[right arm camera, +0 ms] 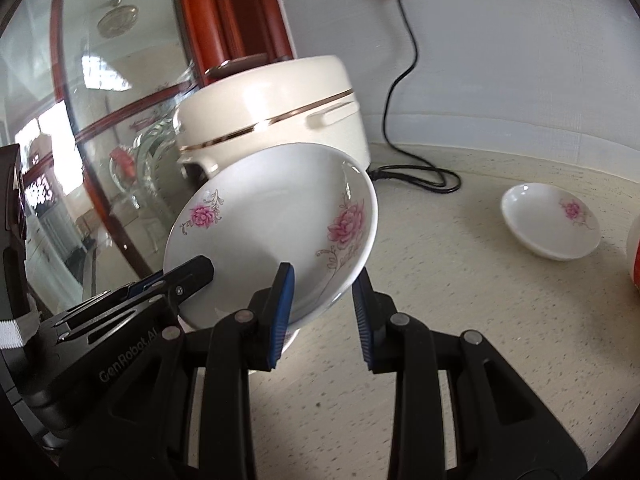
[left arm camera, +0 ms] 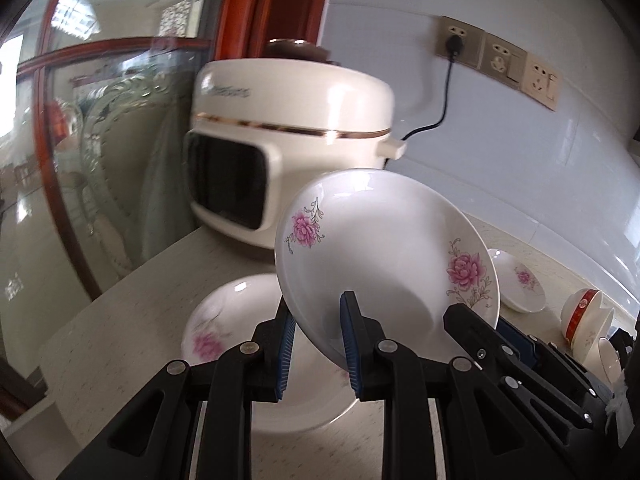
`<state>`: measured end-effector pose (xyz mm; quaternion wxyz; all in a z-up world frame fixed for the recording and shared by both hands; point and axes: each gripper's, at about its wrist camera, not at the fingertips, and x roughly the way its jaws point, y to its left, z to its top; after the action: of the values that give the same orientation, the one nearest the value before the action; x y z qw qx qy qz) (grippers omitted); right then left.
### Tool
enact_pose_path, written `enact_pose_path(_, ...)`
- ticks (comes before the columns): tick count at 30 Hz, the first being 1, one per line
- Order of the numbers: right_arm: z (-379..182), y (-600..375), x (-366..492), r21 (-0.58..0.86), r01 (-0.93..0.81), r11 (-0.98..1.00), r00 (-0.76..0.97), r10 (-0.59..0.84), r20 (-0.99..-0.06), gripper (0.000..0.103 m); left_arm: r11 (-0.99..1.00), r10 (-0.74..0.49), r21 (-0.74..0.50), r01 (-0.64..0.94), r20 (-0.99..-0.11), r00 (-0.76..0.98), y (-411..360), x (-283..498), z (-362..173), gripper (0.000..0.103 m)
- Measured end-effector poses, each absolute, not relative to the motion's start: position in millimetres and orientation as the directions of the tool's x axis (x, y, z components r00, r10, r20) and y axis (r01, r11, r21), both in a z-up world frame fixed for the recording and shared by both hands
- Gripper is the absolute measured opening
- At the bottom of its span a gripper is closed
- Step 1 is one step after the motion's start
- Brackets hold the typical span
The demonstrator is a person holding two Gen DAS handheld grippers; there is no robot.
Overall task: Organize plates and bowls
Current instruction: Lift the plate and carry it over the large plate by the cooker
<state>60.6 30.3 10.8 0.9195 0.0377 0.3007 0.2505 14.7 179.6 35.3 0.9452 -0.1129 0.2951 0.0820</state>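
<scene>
A white plate with pink flowers (left arm camera: 380, 248) is held tilted above the counter; it also shows in the right wrist view (right arm camera: 272, 224). My left gripper (left arm camera: 318, 344) and my right gripper (right arm camera: 324, 312) each have both pads straddling the plate's rim, one pad inside and one beneath. The right gripper's fingers (left arm camera: 476, 332) show at the plate's right edge in the left view; the left gripper's fingers (right arm camera: 188, 276) show at its left edge in the right view. A second flowered plate (left arm camera: 224, 324) lies on the counter below.
A cream rice cooker (left arm camera: 288, 140) stands at the back, its black cord (right arm camera: 412, 172) running to a wall socket (left arm camera: 456, 42). A small flowered dish (right arm camera: 552, 220) and red-and-white bowls (left arm camera: 584, 316) sit to the right. A glass door (left arm camera: 100, 140) borders the counter's left.
</scene>
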Motion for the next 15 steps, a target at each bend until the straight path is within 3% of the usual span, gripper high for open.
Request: enact_pose_path(15, -16.3, 62.0, 59.4, 0.152, -0.489, 0.859, 0.629, 0.468, -0.621, 0.033, 0.933, 0.111, -0.199, -0.301, -0.636, 0.764, 205.0, -3.1, 2.8, 0.023)
